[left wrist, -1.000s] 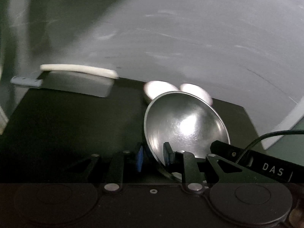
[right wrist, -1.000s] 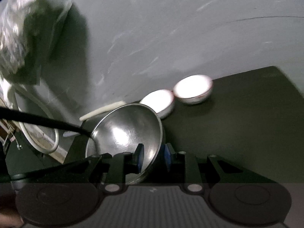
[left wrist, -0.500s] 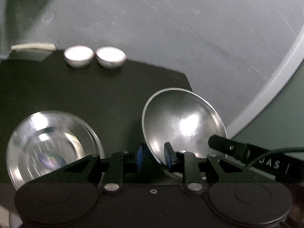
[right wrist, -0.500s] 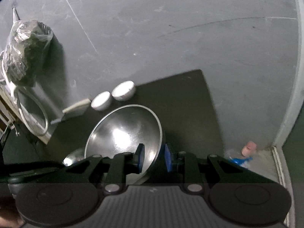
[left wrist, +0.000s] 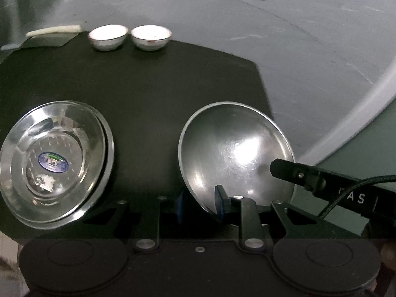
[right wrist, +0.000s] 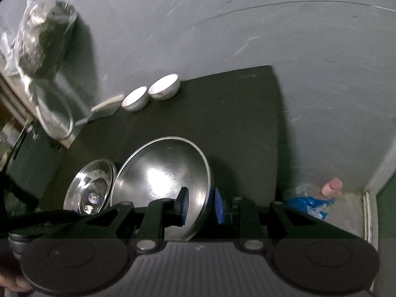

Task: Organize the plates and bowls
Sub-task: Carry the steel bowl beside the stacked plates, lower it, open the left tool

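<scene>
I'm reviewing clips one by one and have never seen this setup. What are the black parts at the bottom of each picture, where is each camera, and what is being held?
No robot here: a person holds a hand-held two-finger gripper in each hand, and each carries a wide-angle camera looking along its fingers. The black parts at the bottom are the gripper bodies.

In the left camera's picture, the left gripper pinches the rim of a large steel bowl; the black bar at right is the other gripper. In the right camera's picture, the right gripper pinches the same bowl's rim, so both hold it, tilted, above a dark mat.

On the mat lie a shiny steel plate and, at the far edge, two small white bowls side by side.
</scene>
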A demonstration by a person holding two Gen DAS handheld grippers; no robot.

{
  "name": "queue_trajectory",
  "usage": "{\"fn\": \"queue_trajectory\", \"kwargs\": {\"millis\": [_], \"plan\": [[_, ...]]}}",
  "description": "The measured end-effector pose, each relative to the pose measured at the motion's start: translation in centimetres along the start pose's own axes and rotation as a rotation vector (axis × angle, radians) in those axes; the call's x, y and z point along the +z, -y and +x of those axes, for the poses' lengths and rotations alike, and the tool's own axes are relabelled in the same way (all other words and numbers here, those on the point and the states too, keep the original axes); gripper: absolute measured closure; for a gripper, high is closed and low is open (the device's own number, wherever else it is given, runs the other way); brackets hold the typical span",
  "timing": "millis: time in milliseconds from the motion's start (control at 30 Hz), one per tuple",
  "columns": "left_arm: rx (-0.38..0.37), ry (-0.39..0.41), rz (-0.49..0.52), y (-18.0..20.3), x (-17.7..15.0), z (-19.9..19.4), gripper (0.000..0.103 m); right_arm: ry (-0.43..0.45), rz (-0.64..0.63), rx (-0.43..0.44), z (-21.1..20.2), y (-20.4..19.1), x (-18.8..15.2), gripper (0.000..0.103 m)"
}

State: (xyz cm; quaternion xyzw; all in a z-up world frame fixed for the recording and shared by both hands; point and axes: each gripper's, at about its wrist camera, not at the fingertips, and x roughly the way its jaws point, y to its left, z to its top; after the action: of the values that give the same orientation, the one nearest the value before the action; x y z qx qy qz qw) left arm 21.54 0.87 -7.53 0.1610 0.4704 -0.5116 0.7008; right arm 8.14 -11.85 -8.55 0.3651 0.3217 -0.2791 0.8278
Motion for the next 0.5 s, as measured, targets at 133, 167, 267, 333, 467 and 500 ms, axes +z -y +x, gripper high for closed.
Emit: {"fn": "queue_trajectory", "kwargs": {"millis": [133, 167, 267, 333, 467, 500], "plan": [[0.029, -0.014, -0.085, -0.3, 1.6, 1.7, 0.075, -0.085, -0.101, 0.007, 2.9, -0.1, 2.5, 0.077], [0.033, -0.015, -0.109, -0.5, 2.1, 2.0, 0.075, -0.104, -0.129, 0.006, 3.3, -0.3, 3.0, 0.077], [0.062, -0.001, -0.134, -0.8, 3.2, 2.8, 0.074, -0.119, -0.206, 0.032, 4.5, -0.7, 4.4, 0.077], [0.078, -0.016, -0.166, -1.0, 3.7, 3.3, 0.073, -0.160, -0.206, 0.051, 5.6, -0.6, 5.1, 0.076], [0.114, -0.008, -0.229, -1.3, 4.0, 3.5, 0.073, -0.194, -0.265, 0.099, 6.9, -0.5, 6.2, 0.076], [0.127, -0.007, -0.245, -1.3, 4.1, 3.6, 0.073, -0.207, -0.280, 0.115, 7.4, -0.6, 6.5, 0.076]]}}
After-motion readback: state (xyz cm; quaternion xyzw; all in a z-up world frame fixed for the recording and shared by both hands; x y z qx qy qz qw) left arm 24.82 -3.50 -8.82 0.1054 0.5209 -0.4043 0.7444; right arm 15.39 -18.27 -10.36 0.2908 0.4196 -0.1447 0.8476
